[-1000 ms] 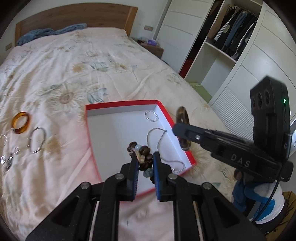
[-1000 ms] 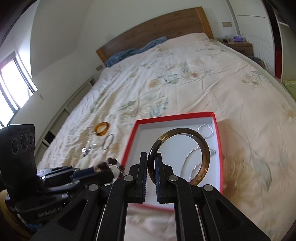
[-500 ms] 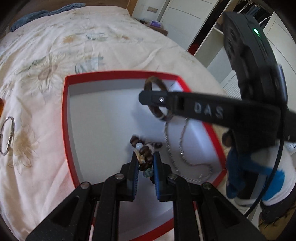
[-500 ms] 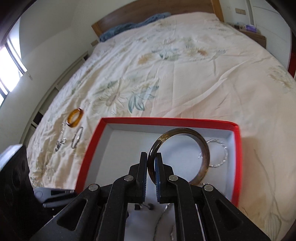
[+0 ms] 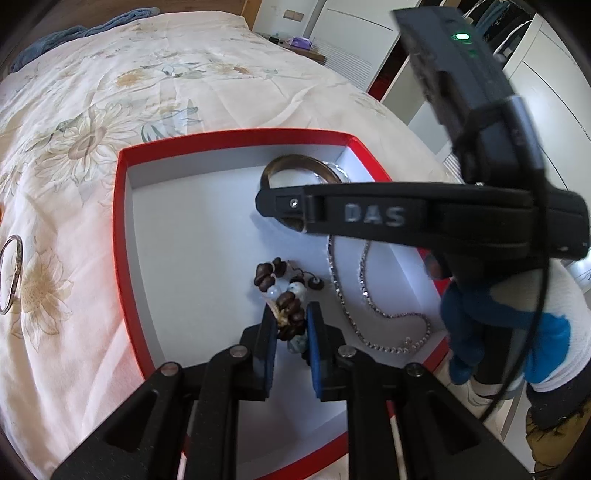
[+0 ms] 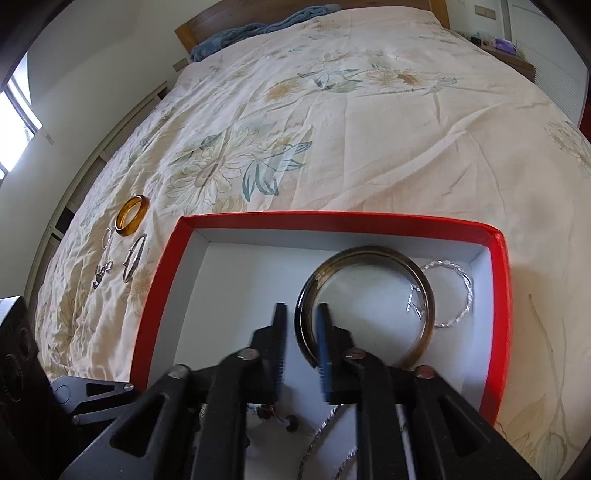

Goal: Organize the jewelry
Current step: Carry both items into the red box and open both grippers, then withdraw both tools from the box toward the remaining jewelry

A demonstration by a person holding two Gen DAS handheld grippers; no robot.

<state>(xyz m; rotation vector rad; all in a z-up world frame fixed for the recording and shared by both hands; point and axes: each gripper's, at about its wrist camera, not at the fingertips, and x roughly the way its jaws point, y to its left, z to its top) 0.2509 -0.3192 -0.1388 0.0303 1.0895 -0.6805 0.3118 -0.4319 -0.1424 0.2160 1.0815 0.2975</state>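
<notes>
Lying on the bed point(image 6: 388, 122), a red box point(image 6: 500, 295) with a white floor takes the jewelry.

Item 1: bead bracelet point(image 5: 286, 295), dark wood with pale beads. Left claw point(image 5: 291, 332) is clamped on its near end; the far beads rest on the box floor, at 6 o'clock of the box in the left view.

Item 2: dark bangle point(image 6: 369, 295), brown, glossy. It sits in the box at 1 o'clock in the right view, leaning slightly, its far side near the back wall. Right claw point(image 6: 301, 332) stands apart: one finger is outside the ring, the other inside it, close to the rim; whether either still touches is unclear through motion blur.

Item 3: twisted silver hoop point(image 6: 456, 295), flat on the box floor at 2 o'clock, partly under the bangle's right edge.

Item 4: silver chain point(image 5: 364, 295), looped loosely on the box floor at 4 o'clock in the left view, just beside the beads.

Item 5: amber bangle point(image 6: 131, 216), on the bed at 10 o'clock of the box, well apart from it.

Item 6: silver bangle point(image 6: 135, 258), on the bed just below the amber one, near the box's left wall.

Item 7: small silver pieces point(image 6: 103, 266), on the bed left of the silver bangle; too small to name.

Blue cloth point(image 6: 258, 29) lies at the headboard, 12 o'clock.
</notes>
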